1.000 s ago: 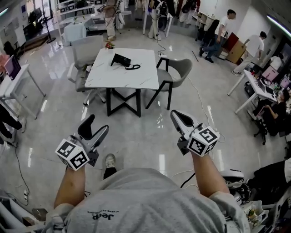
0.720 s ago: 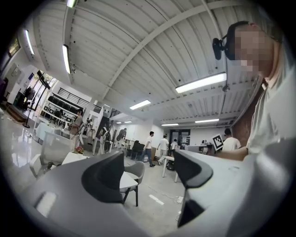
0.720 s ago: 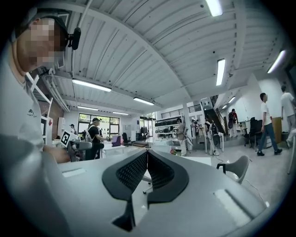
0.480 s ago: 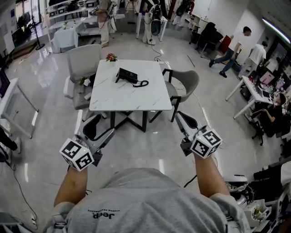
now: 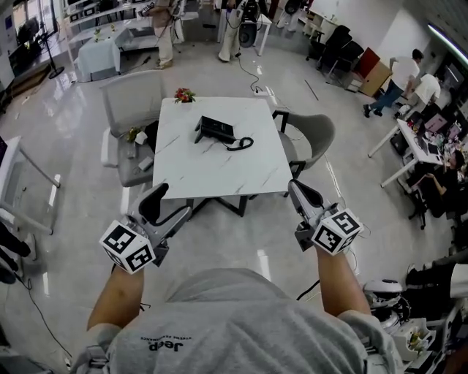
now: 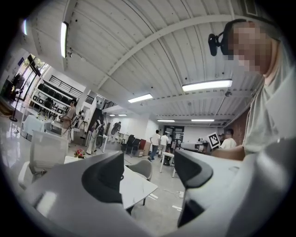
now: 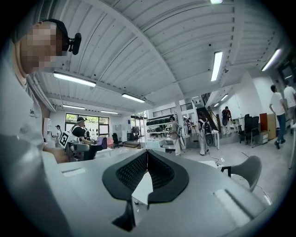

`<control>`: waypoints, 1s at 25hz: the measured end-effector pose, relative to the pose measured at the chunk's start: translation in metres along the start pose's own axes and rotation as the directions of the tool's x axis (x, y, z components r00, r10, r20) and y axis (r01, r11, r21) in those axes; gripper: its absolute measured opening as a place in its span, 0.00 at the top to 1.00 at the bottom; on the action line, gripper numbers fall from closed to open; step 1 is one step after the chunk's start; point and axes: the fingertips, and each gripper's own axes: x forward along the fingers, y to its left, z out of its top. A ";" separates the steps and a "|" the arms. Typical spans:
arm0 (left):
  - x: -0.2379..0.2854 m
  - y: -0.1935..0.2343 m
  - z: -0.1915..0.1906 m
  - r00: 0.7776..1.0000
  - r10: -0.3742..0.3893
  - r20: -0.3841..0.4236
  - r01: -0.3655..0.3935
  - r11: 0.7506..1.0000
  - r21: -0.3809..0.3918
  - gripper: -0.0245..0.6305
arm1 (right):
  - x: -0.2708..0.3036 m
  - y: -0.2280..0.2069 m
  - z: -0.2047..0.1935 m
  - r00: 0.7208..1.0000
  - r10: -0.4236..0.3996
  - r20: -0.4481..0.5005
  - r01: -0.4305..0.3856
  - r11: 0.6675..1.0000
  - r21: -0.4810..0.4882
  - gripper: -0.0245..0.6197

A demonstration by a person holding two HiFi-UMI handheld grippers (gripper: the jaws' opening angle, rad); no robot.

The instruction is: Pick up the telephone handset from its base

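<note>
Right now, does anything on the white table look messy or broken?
Nothing looks broken or spilled. The black telephone just sits crooked to the edges of the white marble-look table, and its curly black cord trails loosely toward the right.

I'm looking into a big open-plan office that seems part lab. Grey office chairs (image 5: 131, 109) flank the white worktop (image 5: 212, 172). Right of it, people (image 5: 428, 88) work at desks with monitors (image 5: 413, 142). Beyond it stand equipment racks (image 5: 110, 9), with a loose cable (image 5: 245, 69) across the polished floor (image 5: 66, 117). Strip lights (image 6: 206, 85) hang overhead.
</note>
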 end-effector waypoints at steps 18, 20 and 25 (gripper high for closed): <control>0.222 0.097 -0.031 0.977 0.211 -0.038 -0.211 0.977 0.005 0.40 | 0.163 -0.236 -0.029 0.960 0.280 -0.009 -0.278 0.955 0.100 0.95; 0.248 0.109 -0.035 0.966 0.254 -0.049 -0.254 0.967 -0.002 0.40 | 0.178 -0.260 -0.028 0.949 0.314 -0.021 -0.311 0.946 0.086 0.95; 0.296 0.139 -0.054 0.942 0.317 -0.109 -0.316 0.948 0.031 0.40 | 0.211 -0.306 -0.035 0.934 0.356 -0.040 -0.351 0.932 0.088 0.95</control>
